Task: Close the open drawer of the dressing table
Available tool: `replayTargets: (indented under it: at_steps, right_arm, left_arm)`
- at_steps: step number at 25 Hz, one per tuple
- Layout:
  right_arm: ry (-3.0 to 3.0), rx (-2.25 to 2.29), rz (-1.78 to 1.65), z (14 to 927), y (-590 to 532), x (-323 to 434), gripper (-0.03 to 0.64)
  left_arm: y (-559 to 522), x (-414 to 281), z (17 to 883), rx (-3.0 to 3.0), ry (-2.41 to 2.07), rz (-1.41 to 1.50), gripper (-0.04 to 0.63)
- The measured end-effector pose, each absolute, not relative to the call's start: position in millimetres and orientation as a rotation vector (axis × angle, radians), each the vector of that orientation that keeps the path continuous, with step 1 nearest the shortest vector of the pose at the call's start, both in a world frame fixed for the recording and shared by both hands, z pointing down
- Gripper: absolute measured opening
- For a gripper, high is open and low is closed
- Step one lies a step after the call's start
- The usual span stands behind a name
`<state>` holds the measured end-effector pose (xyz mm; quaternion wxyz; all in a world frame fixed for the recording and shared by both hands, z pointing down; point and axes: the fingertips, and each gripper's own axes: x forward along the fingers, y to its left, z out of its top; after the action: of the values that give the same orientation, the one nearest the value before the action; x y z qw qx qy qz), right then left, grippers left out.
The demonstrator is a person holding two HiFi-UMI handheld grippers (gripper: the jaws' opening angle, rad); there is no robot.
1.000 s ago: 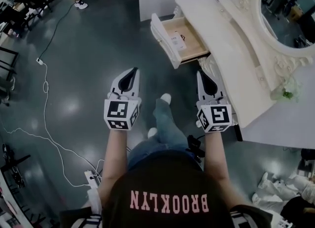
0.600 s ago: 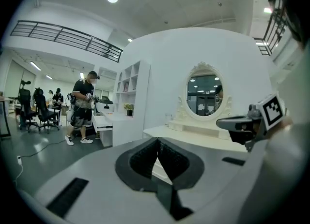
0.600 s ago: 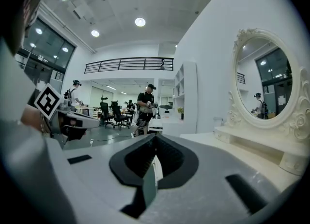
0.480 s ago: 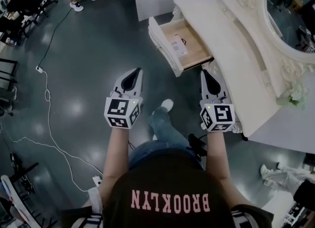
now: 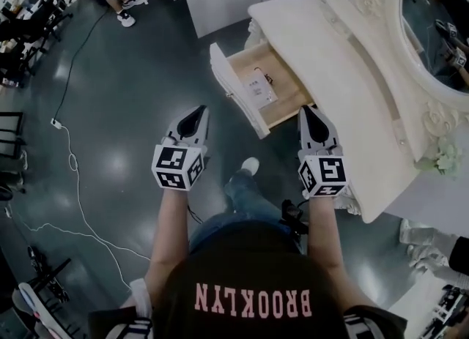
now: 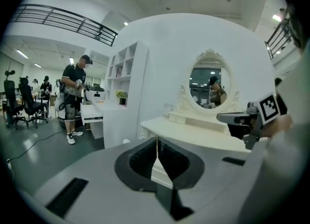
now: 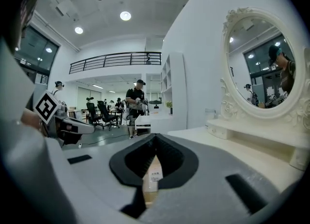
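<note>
We face the cream dressing table with its drawer standing open

The carved cream dressing table fills the upper right, with its oval ornate-framed mirror on top. Its wood-lined drawer is pulled far out of the table's front, over the dark floor. Our left gripper hangs near the drawer's white front panel, jaws pressed together on nothing. Our right gripper points at the drawer's near side beside the table, jaws likewise together and empty. A small white labelled packet lies inside the drawer
</note>
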<state>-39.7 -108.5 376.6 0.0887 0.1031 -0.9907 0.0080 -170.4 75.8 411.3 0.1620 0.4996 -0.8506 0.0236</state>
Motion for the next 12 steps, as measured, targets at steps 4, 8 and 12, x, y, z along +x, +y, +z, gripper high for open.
replayTargets:
  at_steps: [4, 8, 12]
  right_arm:
    - [-2.934, 0.344, 0.052, 380, -135, -61, -0.003]
    - [-2.932, 0.36, 0.076, 381, -156, -80, -0.003]
    - [-2.925, 0.361, 0.091, 388, -169, -91, -0.003]
  left_arm:
    - [49, -196, 422, 1.457, -2.356, 0.087, 0.006]
    - [19, -213, 433, 1.514, -2.274, 0.103, 0.15]
    - [1, -229, 448, 1.5, -2.244, 0.165, 0.167]
